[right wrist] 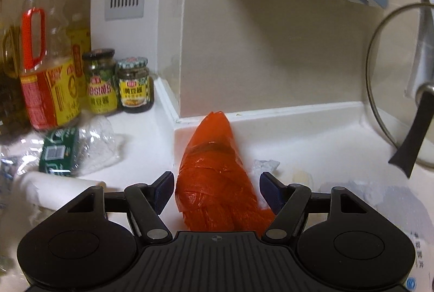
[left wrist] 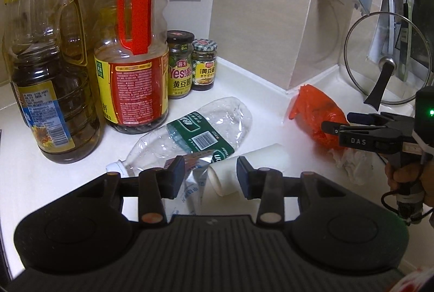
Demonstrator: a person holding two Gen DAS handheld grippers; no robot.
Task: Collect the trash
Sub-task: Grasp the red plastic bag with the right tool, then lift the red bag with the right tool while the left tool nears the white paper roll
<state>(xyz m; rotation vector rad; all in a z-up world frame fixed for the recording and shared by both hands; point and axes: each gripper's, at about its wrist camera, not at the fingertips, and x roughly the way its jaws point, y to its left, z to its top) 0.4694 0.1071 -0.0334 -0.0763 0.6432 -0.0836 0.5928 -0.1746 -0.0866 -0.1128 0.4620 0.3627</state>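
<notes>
My left gripper (left wrist: pixel 211 178) hangs low over the white counter (left wrist: pixel 81 175) with its jaws partly apart and nothing pressed between the pads; a silvery wrapper (left wrist: pixel 194 170) and the end of a white paper cup (left wrist: pixel 252 167) lying on its side sit in the gap below them, though I cannot tell whether either pad touches them. Just beyond lies a crushed clear water bottle (left wrist: pixel 195 129) with a green label, on its side, its cap end pointing towards me. My right gripper (right wrist: pixel 216 191) has its jaws wide, one on either side of a bundled orange plastic bag (right wrist: pixel 214 178) that lies on the counter with its tip at the wall corner; the pads stand clear of the bag. Crumpled white tissue (left wrist: pixel 350 159) lies just beside the bag. Farther back on the left stand big oil bottles (left wrist: pixel 51 69), one with a red handle (left wrist: pixel 135 47), and two sauce jars (left wrist: pixel 190 64) near the wall. On the right a glass pot lid (left wrist: pixel 385 58) leans upright against the wall.
</notes>
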